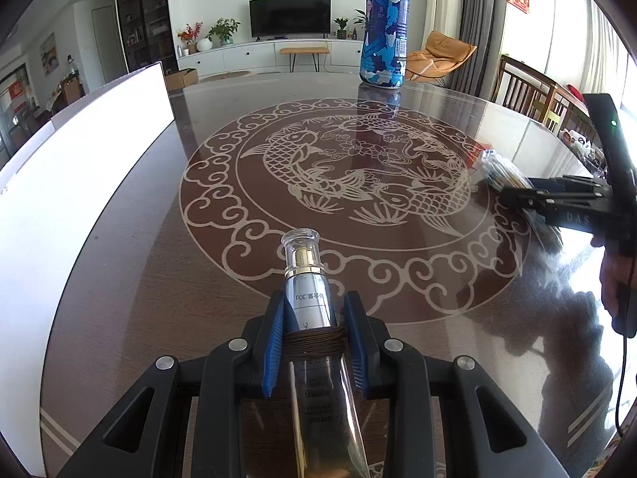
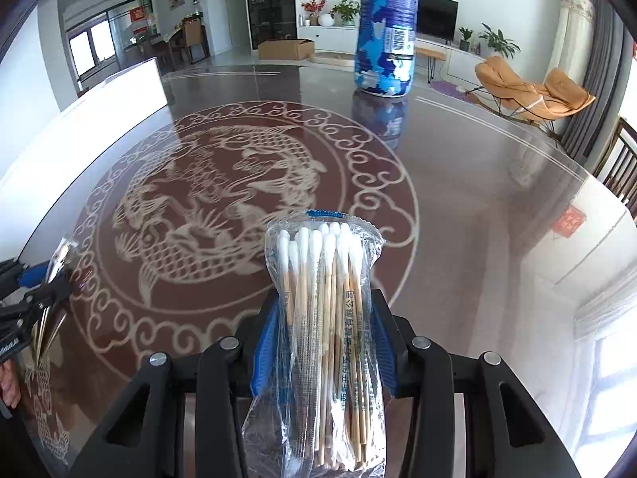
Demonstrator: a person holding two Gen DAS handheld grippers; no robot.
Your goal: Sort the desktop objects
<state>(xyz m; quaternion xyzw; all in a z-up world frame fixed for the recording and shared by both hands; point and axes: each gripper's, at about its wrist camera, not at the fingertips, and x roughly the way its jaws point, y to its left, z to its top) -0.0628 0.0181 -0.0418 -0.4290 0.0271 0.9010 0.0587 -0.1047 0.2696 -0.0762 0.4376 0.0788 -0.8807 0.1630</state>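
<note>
Glossy dark table (image 1: 159,279) with carp inlay, living room behind, left hand-held gripper (image 1: 314,338) clamping bottle (image 1: 308,298), right hand-held gripper (image 2: 324,342) clamping swab packet (image 2: 322,318)

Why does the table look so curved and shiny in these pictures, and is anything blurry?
Both views use fisheye lenses, which bend the table edges. In the left wrist view window glare washes the right side, the blue canister mirrors in the gloss, and the right gripper looks slightly smeared. In the right wrist view the cotton swab pack is sharp; glare whitens the table's right side.
</note>
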